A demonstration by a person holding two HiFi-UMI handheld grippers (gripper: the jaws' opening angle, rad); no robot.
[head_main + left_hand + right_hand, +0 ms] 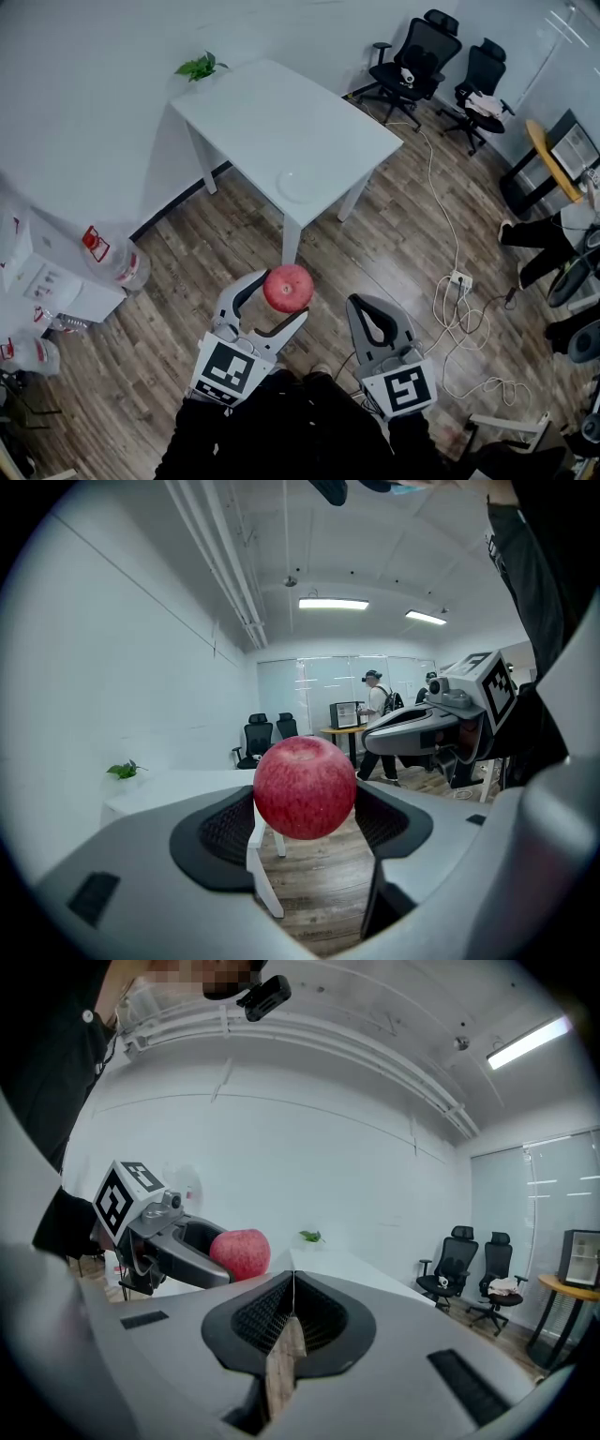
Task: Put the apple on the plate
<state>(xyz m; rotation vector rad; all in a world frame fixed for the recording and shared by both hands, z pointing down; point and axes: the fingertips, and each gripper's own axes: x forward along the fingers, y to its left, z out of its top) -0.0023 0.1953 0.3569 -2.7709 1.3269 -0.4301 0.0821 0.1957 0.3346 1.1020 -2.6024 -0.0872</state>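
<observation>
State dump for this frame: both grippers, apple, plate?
left gripper: shut on the apple, held above the floor, short of the table.
apple: whole, clamped in the left gripper, not yet on the plate.
right gripper: shut, nothing in it.
plate: empty, flat on the white table, near its front corner.
</observation>
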